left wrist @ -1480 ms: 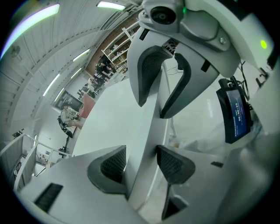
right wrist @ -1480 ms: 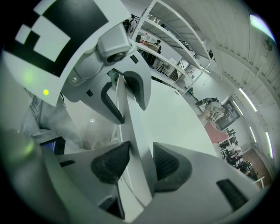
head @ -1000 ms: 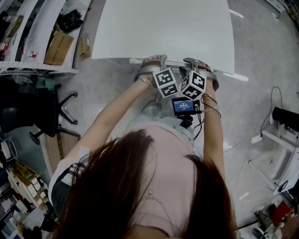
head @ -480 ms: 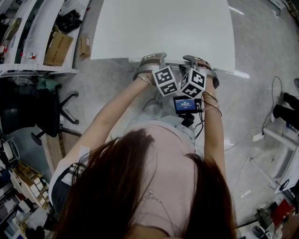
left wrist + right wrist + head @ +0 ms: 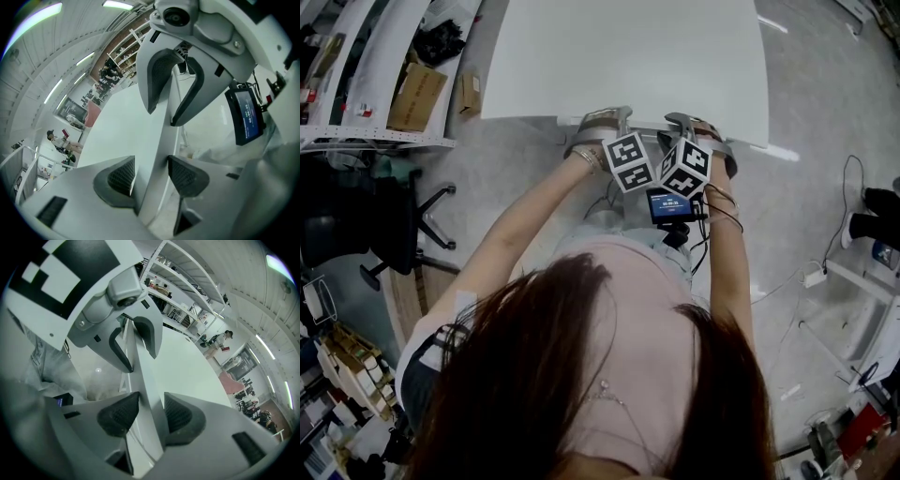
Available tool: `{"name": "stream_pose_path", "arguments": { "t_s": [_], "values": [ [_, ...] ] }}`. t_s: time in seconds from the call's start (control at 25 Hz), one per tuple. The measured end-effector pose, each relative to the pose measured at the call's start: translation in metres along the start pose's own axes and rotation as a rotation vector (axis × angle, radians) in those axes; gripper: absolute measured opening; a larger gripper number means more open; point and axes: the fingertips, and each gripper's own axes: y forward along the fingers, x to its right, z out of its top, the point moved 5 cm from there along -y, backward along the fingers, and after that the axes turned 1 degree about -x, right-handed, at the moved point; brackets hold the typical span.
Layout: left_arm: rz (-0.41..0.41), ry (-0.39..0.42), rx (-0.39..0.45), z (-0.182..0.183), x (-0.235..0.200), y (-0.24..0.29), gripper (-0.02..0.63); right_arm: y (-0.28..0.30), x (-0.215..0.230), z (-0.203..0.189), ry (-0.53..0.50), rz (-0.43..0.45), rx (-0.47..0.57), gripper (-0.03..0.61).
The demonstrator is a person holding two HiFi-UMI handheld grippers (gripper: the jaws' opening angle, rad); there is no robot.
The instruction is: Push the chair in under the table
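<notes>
The only chair (image 5: pixel 389 225) in view is a black office chair. It stands well off to the left of the table (image 5: pixel 628 56), out beyond the near left corner and nowhere near tucked under. It is dark all over, with the seat and back merging into one black mass. Thin black legs (image 5: pixel 439 214) of a star base reach across the pale floor toward the table. I take it to be the task's chair. If another one stands beneath the person, no view shows it.

A star base usually means castors, though they are too small to make out here. On this smooth floor I judge that the chair will roll lightly and could swivel or veer if pushed off-centre. The frame should be stiff and the padding soft. The best hold is probably the top of the back, with one gripper on each side of its middle, so that the push runs straight toward the table.

Neither gripper is on the chair. Both sit side by side at the table's near edge. The left gripper (image 5: pixel 150 173) has its jaws drawn narrow on the white table slab, with a ribbed pad against each face. The right gripper (image 5: pixel 147 416) clamps the same edge in the same way, just to the right. The person's lap (image 5: pixel 609 223), in pale trousers, lies just short of that edge, below a small lit screen (image 5: pixel 668 206). By my reading, the push has not begun.
</notes>
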Motion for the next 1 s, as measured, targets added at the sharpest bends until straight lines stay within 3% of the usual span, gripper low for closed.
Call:
{"name": "stream_pose_path", "arguments": {
  "t_s": [0.16, 0.6, 0.72, 1.0],
  "values": [
    [-0.002, -0.001, 0.027, 0.007, 0.003, -0.003, 0.224, -0.004, 0.0, -0.009, 0.003, 0.006, 0.006, 0.17],
    [0.013, -0.19, 0.209, -0.004, -0.013, -0.063, 0.204, -0.02, -0.004, -0.004, 0.076, -0.044, 0.026, 0.17],
    [-0.009, -0.321, 0.255, -0.003, -0.025, -0.077, 0.204, -0.028, 0.007, -0.012, 0.12, -0.069, 0.048, 0.17],
    [-0.025, -0.734, 0.421, -0.034, -0.042, -0.134, 0.172, -0.067, 0.009, -0.012, 0.25, -0.17, 0.11, 0.169]
  ]
}}
